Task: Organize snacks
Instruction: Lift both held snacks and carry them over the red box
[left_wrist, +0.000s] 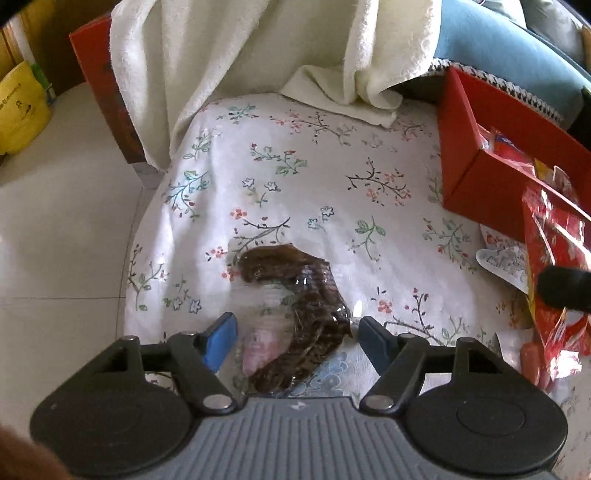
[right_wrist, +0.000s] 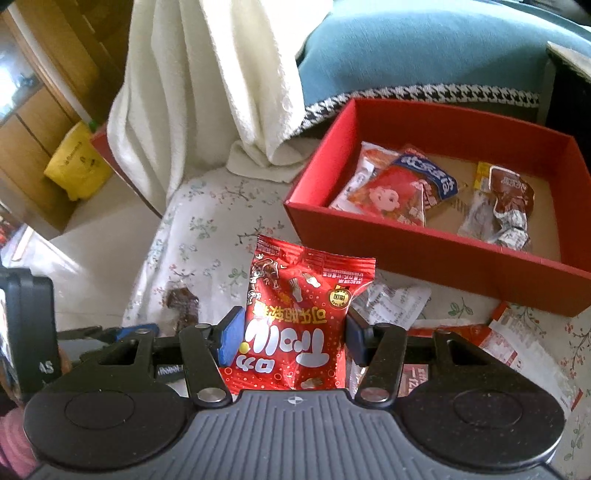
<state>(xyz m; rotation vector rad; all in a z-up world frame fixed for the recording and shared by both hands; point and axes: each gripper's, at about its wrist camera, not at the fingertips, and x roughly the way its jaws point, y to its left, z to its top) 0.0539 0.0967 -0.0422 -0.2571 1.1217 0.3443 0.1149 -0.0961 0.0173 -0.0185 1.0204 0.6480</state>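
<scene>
The right gripper (right_wrist: 293, 341) is clamped on a red gummy packet (right_wrist: 301, 321), its blue pads pressing the packet's two side edges; the packet stands upright between the jaws with its long axis running away from the camera, its crimped top edge pointing toward the red box (right_wrist: 424, 264). That box lies ahead and to the right of the held packet, near but apart from it, with its near wall between the two; judged from this, the packet must go over that wall before it is let go.

The left gripper (left_wrist: 295, 338) stands open, pointing steeply down at a clear pouch of dark brown snack (left_wrist: 295, 299) that lies on the floral cloth (left_wrist: 332, 177); the pouch sits between the blue pads but neither pad presses it; its long axis runs forward and slightly left from the jaws, so the pads would bear on its long sides. The left hand is plainly the nearer one to this pouch.

Inside the box several packets already lie flat on the cardboard floor: a red cartoon packet (right_wrist: 391, 194) with a blue-labelled one (right_wrist: 428, 175) across it on the left, and a brown-and-silver packet (right_wrist: 506, 203) to the right; the far right corner is bare. More wrappers (right_wrist: 399, 299) lie loose on the cloth before the box.
</scene>
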